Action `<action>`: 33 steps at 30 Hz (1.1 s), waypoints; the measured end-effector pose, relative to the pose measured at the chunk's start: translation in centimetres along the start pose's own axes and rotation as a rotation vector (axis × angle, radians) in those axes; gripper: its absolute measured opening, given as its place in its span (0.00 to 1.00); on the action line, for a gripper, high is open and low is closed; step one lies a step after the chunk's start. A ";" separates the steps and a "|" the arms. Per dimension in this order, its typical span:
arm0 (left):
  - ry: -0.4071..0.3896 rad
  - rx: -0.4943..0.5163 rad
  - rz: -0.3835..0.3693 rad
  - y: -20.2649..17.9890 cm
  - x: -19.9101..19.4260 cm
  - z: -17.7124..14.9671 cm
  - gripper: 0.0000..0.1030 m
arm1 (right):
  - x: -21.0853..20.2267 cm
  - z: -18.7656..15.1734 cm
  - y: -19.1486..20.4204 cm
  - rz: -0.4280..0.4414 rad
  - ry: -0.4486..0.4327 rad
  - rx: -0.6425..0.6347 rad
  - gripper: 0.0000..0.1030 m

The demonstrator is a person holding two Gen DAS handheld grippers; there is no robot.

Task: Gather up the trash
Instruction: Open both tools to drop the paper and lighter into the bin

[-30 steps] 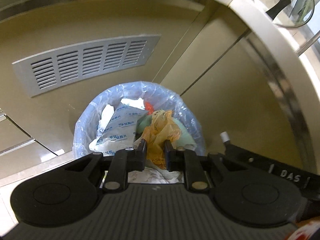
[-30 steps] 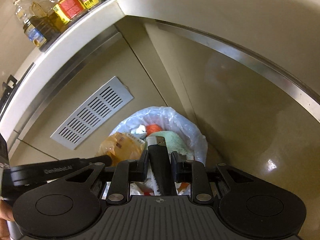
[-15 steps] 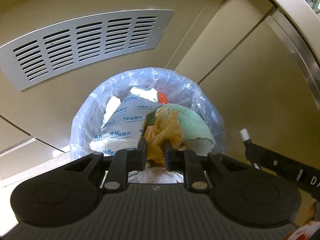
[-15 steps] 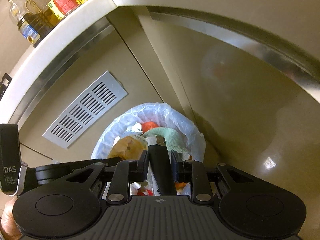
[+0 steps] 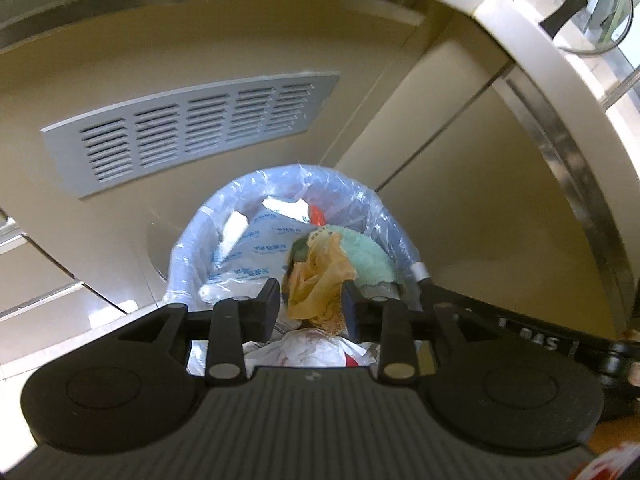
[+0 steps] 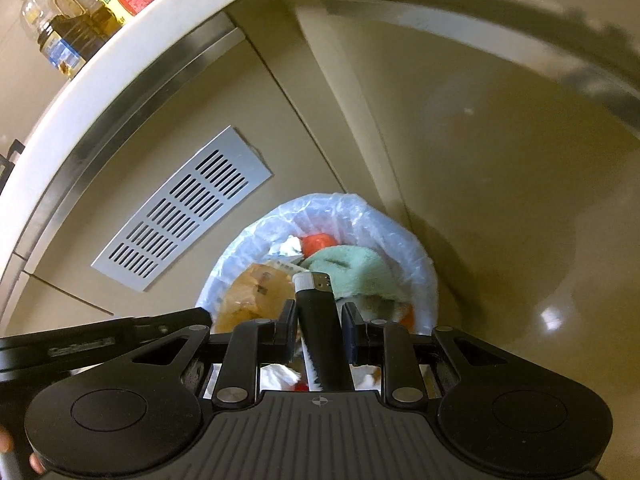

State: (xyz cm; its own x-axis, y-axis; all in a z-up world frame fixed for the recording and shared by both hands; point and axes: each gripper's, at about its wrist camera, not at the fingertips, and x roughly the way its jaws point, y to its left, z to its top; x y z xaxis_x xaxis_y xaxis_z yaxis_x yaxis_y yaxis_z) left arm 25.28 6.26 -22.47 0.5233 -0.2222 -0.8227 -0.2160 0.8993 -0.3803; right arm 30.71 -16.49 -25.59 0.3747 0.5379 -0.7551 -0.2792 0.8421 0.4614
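A bin lined with a clear bag (image 5: 384, 216) stands on the floor below both grippers, full of white packets, a green cloth (image 5: 368, 256) and other trash. My left gripper (image 5: 310, 300) hangs over its near side. Its jaws are opening, and a crumpled orange wrapper (image 5: 320, 276) sits loose between them. In the right wrist view the same bin (image 6: 416, 248) lies just ahead. My right gripper (image 6: 320, 316) is shut on a black lighter (image 6: 316, 292), whose white and metal tip points over the green cloth (image 6: 352, 268).
Beige cabinet doors with a grey vent grille (image 5: 192, 124) rise behind the bin. The white countertop edge (image 6: 100, 80) above carries oil and sauce bottles (image 6: 60, 36). A glass pot lid (image 5: 572, 4) rests on the counter at upper right. Glossy floor (image 6: 520, 260) lies right of the bin.
The left jaws have spread apart, so the orange wrapper is no longer pinched. The left gripper pulled back a little from the bin. The right gripper has come slightly lower, still gripping the lighter.
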 end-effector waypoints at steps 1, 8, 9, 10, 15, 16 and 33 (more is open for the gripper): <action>-0.005 -0.003 0.001 0.2 -0.3 0.0 0.28 | 0.2 0.0 0.2 0.004 0.002 0.003 0.23; -0.042 0.024 0.037 1.1 -1.7 0.3 0.29 | 1.9 0.0 1.6 0.012 -0.014 0.031 0.23; -0.041 0.020 0.043 1.3 -1.8 0.3 0.30 | 2.1 0.1 1.6 0.011 -0.015 0.044 0.23; -0.041 0.015 0.053 1.6 -1.7 0.3 0.32 | 2.4 0.1 1.6 0.011 -0.007 0.053 0.23; -0.034 0.000 0.077 2.9 -1.7 0.2 0.33 | 3.2 -0.2 1.3 0.001 0.027 0.065 0.24; -0.033 0.000 0.077 3.0 -1.7 0.2 0.33 | 3.2 -0.2 1.3 0.003 0.028 0.062 0.24; -0.035 -0.001 0.083 2.9 -1.9 0.1 0.34 | 2.1 -0.4 1.2 0.006 0.037 0.043 0.24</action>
State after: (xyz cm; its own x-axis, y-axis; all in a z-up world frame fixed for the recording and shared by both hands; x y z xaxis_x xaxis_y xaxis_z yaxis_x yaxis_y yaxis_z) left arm 23.73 9.29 -21.97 0.5321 -0.1334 -0.8361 -0.2609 0.9136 -0.3118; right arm 30.81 -14.41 -26.81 0.3403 0.5420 -0.7684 -0.2429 0.8401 0.4850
